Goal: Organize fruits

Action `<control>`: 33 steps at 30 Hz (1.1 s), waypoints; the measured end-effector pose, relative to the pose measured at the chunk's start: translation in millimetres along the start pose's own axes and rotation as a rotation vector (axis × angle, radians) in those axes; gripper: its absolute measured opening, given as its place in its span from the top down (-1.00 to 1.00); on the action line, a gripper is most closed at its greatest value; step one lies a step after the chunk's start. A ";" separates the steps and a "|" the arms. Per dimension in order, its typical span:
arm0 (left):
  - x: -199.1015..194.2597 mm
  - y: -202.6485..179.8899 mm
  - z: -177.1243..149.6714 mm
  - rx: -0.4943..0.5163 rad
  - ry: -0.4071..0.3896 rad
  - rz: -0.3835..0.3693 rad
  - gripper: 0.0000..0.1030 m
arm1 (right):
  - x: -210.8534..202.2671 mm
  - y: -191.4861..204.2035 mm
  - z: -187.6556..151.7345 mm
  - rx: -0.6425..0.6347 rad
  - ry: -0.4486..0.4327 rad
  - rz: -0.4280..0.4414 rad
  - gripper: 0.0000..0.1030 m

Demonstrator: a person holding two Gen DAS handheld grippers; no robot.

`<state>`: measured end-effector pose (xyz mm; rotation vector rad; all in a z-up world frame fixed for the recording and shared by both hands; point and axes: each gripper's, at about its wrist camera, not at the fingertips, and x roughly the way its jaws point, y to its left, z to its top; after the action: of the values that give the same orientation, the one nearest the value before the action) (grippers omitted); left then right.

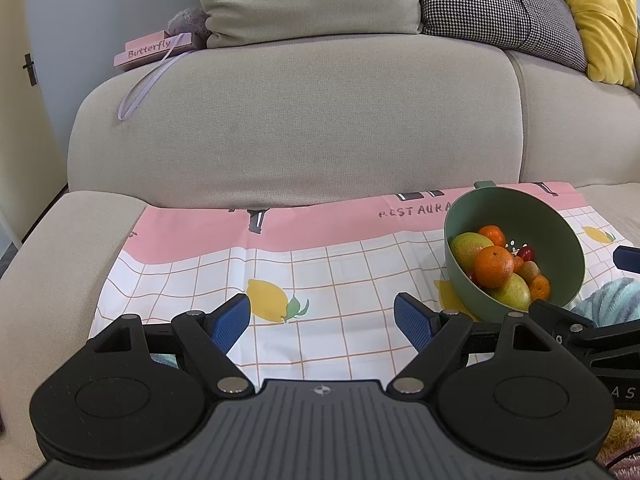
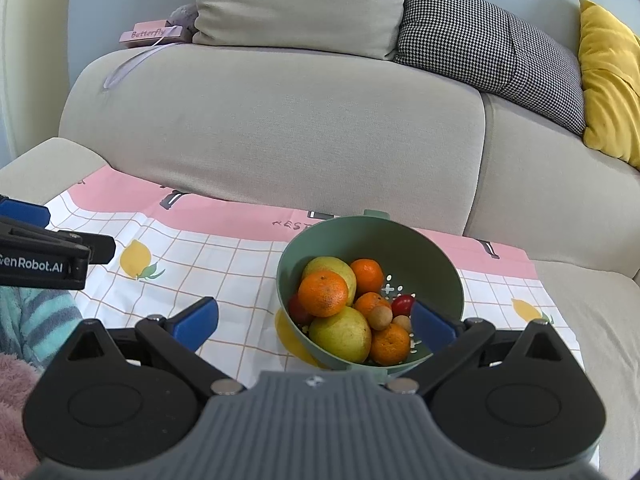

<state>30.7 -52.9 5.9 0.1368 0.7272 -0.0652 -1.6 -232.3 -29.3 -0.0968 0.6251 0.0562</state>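
Both tools stand with jaws spread and nothing between them: the left tool hangs over the bare near-left part of the checked cloth, and the right tool hangs at the near rim of the green bowl, which sits tilted on the cloth on the sofa seat. All the fruit in view, oranges, pears and small red and brown pieces, lies heaped in that bowl, so this fits either fruit already gathered or fruit about to be laid out; I cannot tell which. The heap is loose and round, and the bowl's wall crowds any reach; cushions and a pink box lie far back, well clear.
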 end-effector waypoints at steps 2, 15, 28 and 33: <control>0.3 -0.7 -0.3 0.002 0.001 -0.001 -0.85 | 0.1 -1.1 -0.1 0.001 0.000 0.001 -0.92; 0.6 -0.3 -1.4 0.002 0.006 0.000 -0.85 | 1.9 -4.8 -0.4 0.002 0.006 0.013 -0.92; 1.6 2.7 -1.8 -0.002 0.012 -0.003 -0.85 | 3.8 -6.8 -0.2 0.000 0.012 0.018 -0.92; 2.0 2.9 -1.4 -0.002 0.012 -0.001 -0.85 | 3.9 -7.4 -0.7 -0.002 0.012 0.017 -0.92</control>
<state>31.6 -49.8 3.8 0.1351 0.7396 -0.0648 1.8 -239.7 -31.6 -0.0941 0.6380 0.0728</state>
